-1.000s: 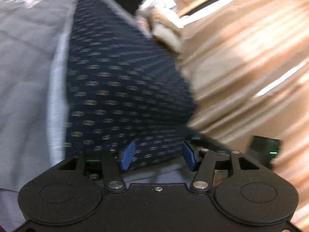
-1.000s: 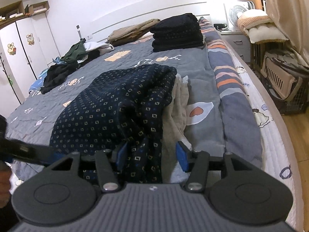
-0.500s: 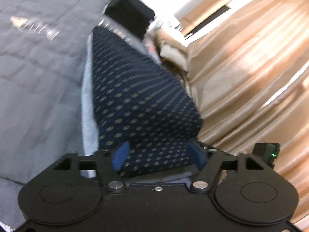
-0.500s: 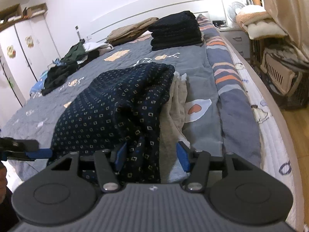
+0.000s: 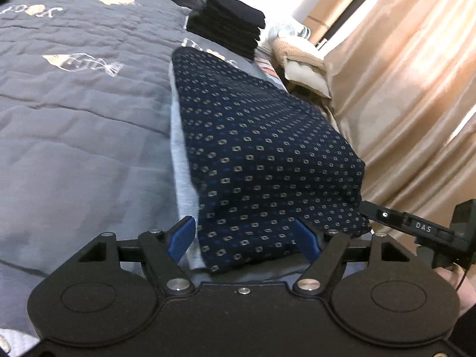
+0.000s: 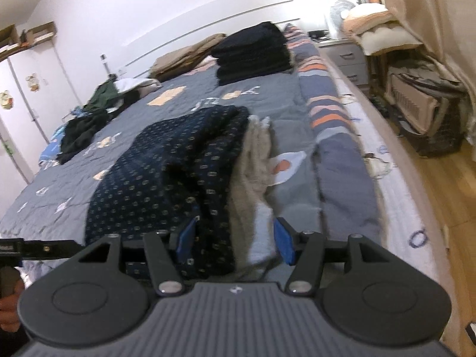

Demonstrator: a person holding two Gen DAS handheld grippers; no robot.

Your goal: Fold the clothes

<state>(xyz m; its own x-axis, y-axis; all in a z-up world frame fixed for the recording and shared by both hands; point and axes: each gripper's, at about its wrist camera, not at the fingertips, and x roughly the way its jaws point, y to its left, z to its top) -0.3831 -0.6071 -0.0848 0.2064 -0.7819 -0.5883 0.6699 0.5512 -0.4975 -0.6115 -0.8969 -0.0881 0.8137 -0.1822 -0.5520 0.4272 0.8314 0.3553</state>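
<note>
White walls (image 6: 148, 15), wood floor (image 6: 440, 184), tan curtain (image 5: 401, 89), grey nightstand (image 6: 348, 59), white wardrobe (image 6: 20, 95).

A home bedroom: a bed (image 6: 333, 160) with a grey quilt, white wardrobe (image 6: 20, 110), bedside drawers (image 6: 348, 59), and tan curtains (image 5: 410, 89).

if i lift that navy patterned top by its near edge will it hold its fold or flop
Probably flop: the navy top is soft knit, already bunched and creased along its right side. Its pale fleecy lining suggests some bulk, so it may sag under its own weight. Lifted from one edge, the fold would likely slide open over the quilt.
</note>
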